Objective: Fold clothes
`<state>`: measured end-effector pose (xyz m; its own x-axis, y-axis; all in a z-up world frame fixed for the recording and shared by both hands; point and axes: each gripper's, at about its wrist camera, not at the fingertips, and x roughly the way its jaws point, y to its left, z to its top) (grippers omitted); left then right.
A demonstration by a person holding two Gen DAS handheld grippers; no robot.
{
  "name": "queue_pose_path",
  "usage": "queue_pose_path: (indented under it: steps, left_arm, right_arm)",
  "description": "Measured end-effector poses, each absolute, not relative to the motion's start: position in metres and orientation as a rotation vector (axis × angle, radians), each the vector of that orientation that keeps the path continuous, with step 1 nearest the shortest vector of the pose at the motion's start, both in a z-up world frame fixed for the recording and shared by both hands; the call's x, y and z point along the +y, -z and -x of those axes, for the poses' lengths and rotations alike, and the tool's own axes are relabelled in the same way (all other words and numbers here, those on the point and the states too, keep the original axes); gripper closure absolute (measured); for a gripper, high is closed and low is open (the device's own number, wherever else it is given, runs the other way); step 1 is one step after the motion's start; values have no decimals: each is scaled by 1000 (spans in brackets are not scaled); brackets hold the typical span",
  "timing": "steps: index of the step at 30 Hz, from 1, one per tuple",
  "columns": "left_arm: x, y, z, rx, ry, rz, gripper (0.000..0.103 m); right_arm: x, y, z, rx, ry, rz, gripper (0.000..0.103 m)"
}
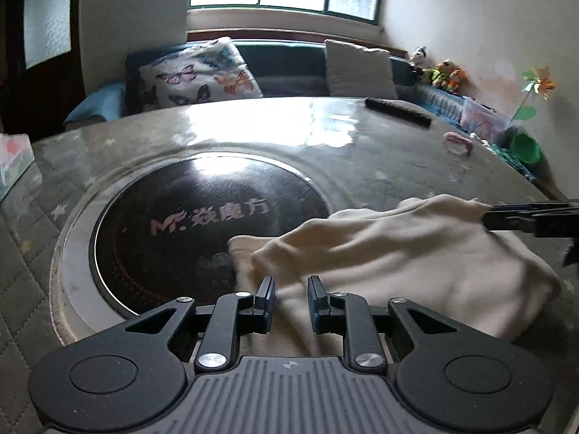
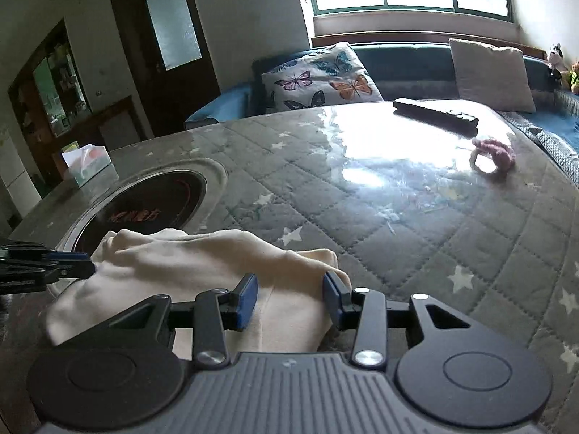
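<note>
- Looking along my left tongs [image 1: 291, 298], I see the cream garment [image 1: 398, 253] lying straight ahead and off to the right, its long axis running from just in front of my tips across to my right tongs [image 1: 506, 217] at the far right edge.
- Its near-left end drapes over the rim of the round black hob [image 1: 181, 224] set into the desk [image 1: 362, 152]; the rest sits on the quilted cover.
- My left tongs stand narrow, cloth passing between the pads; I cannot tell whether they pinch it. They tilt downward over the near hem.
- From the right wrist, the same garment [image 2: 202, 256] stretches leftward from my right tongs [image 2: 291, 298] to my left tongs [image 2: 72, 267], which meet its far corner at the left edge.
- My right tongs are partly spread, with a bunched fold of cloth rising between the blue pads and touching the right one; a firm hold I cannot confirm.
- Both hands sit at opposite ends, so I judge the next fold turns on carrying one end across this long axis.
</note>
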<state>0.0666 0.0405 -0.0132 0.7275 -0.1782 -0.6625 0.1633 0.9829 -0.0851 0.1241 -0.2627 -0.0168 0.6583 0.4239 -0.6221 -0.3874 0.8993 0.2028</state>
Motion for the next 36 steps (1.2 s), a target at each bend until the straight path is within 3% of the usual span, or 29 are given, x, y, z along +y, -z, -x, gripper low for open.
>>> queue_pose_path:
  steps: [9,10,12,19,21,29,36]
  left_arm:
    - [64,8,-70,743,104,104,78]
    - [68,6,-69,742,97,119,76]
    - [76,3,-68,741,73,154,61]
    - [100,-4,-58,745,23,250,37]
    - [105,-3,-55,749,12,279,26]
    - [111,4,-48,781,35,392,21]
    - [110,10,-54,810,57,542,21]
  right_arm:
    - [-220,-7,-103,659,-603,80,63]
    - [-211,-9,-100,656,-636,95,62]
    - [-191,-10,-93,658,-715,124,62]
    - [-119,-4,-61,657,-970,304,62]
    - [-100,0,-52,653,-1027,361,62]
    - [-57,16,-21,582,-1073,572,58]
    - [-61,11,-24,582,-999,511,92]
